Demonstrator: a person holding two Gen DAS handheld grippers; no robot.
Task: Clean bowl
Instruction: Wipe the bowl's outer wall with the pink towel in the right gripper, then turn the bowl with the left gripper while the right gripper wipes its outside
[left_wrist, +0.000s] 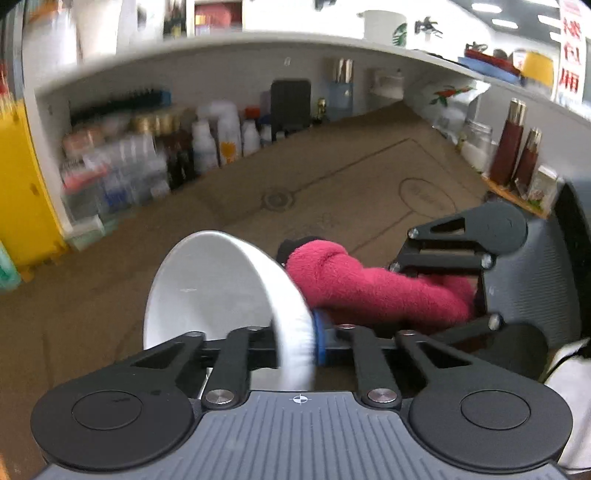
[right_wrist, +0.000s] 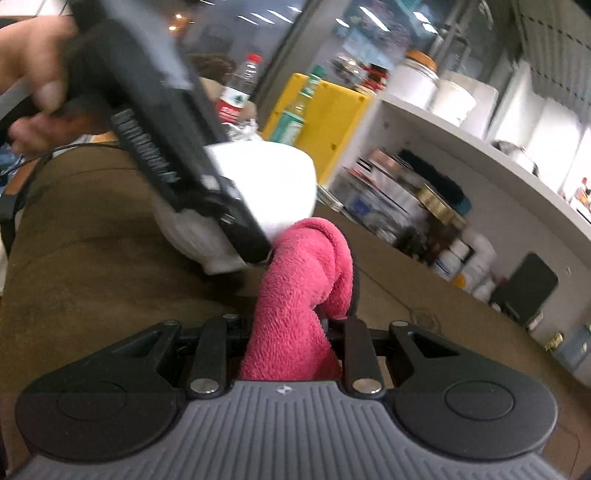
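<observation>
**Bowl tipped on its side, cloth waiting just past its outer wall**

I hold a white bowl (left_wrist: 221, 295) in my left tool (left_wrist: 314, 343), whose two jaws are pressed together on the bowl's rim, one jaw inside and one outside. The bowl is lifted off the brown desk (left_wrist: 351, 177) and tilted, so its open mouth faces away from the cloth, toward the yellow cabinet (left_wrist: 22, 192).

My right tool (right_wrist: 291, 332) is pinching a folded pink terry cloth (right_wrist: 306, 273). The cloth's long axis runs straight out along the tool's line, ending in a rounded, doubled-over tip.

Everything below is placed relative to the bowl. In the left wrist view the cloth lies beside the bowl's outer wall, on the side opposite the mouth, seemingly touching or nearly touching it. In the right wrist view the cloth's tip sits just under the bowl's base, beside the left tool's dark finger (right_wrist: 236, 221).

My judgement: the cloth is on the wrong side for wiping the inside. Either the bowl must turn its mouth toward the cloth, or the cloth must travel around the rim.
</observation>
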